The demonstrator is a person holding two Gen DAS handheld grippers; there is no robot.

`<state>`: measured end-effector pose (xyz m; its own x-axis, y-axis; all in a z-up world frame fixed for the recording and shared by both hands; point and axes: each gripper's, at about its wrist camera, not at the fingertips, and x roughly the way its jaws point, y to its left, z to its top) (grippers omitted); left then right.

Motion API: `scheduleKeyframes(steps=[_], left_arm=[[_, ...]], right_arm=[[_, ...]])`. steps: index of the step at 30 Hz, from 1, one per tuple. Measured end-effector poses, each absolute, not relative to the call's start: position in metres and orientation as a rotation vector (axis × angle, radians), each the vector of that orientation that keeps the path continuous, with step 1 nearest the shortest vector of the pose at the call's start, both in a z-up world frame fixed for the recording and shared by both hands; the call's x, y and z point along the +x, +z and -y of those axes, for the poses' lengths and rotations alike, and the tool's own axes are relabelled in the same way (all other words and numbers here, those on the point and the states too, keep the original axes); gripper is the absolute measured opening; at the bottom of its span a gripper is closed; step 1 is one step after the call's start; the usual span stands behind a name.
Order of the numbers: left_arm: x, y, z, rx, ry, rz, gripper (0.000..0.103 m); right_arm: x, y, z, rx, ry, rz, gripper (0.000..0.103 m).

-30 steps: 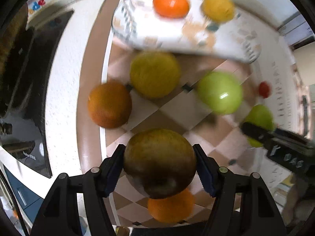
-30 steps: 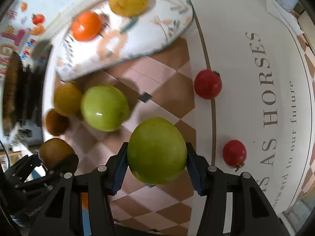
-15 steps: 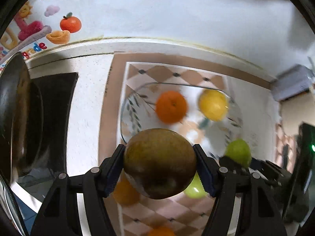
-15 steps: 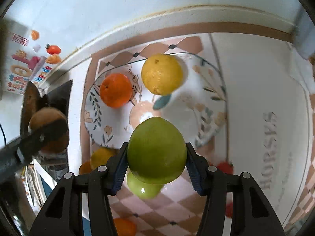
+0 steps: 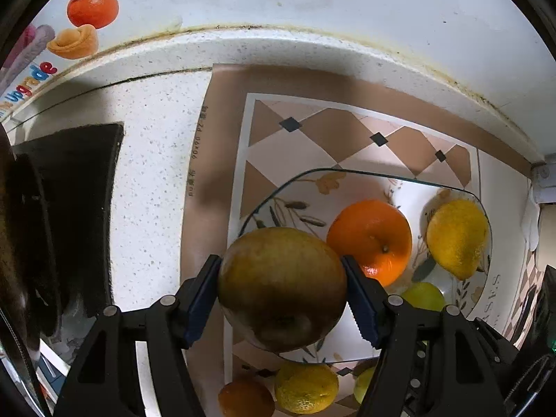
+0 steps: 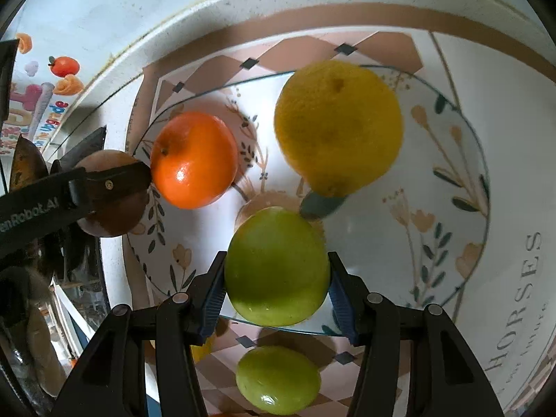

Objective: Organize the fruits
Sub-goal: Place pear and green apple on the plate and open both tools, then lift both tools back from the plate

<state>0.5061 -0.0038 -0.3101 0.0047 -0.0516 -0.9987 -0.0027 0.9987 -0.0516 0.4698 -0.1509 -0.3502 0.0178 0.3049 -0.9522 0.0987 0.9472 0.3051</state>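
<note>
Glass, patterned with leaves and flowers, was the target: the plate (image 6: pixel 462 160) sat on a checked mat (image 5: pixel 312 139) on the speckled counter, already carrying a glossy orange (image 6: pixel 194 160) on its left and a pebbly yellow citrus (image 6: pixel 337 125) at its far side. Both tools came in loaded! The right gripper (image 6: pixel 277 290) was clamped on a smooth green apple (image 6: pixel 277 267), its blue ribbed pads pressed to either flank, and it hovered over the plate's near edge. The left gripper (image 5: pixel 282 297) was clamped on a dull, russet-brown pear (image 5: pixel 282 288), round and matte, poised at the plate's left rim, just beside the orange.

Judging by that, this was the delivery step, two fruits at once. The next move looked to call for lowering each one onto bare glass, the apple into the open middle, the pear into the near-left gap, then letting the pads part gently, since round fruit on a slick plate could roll.

More work waited near the cameras: another green apple (image 6: pixel 278 378), a second yellow citrus (image 5: pixel 305 387) and a darker orange (image 5: pixel 245 398) lay on the mat off the plate.
</note>
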Motion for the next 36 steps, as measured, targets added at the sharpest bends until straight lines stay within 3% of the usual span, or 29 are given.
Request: scheduleKeyframes(steps=[5, 8, 13, 17, 36], left_arm=[[0.506, -0.317, -0.007, -0.090, -0.023, -1.597, 0.067], [0.508, -0.318, -0.010, -0.104, -0.030, -1.597, 0.073], [0.507, -0.307, -0.007, -0.086, -0.043, -1.570, 0.079], [0.501, -0.292, -0.010, -0.072, -0.038, -1.531, 0.089], [0.383, -0.203, 0.001, -0.001, -0.014, -1.283, 0.090]], right_arm=[[0.467, -0.346, 0.154, 0.340, 0.173, -1.561, 0.069], [0.465, -0.340, 0.155, 0.321, 0.163, -1.559, 0.071], [0.456, -0.323, 0.167, 0.282, 0.127, -1.535, 0.091], [0.447, -0.309, 0.179, 0.259, 0.085, -1.509, 0.093], [0.366, -0.214, 0.191, 0.120, 0.021, -1.308, 0.093]])
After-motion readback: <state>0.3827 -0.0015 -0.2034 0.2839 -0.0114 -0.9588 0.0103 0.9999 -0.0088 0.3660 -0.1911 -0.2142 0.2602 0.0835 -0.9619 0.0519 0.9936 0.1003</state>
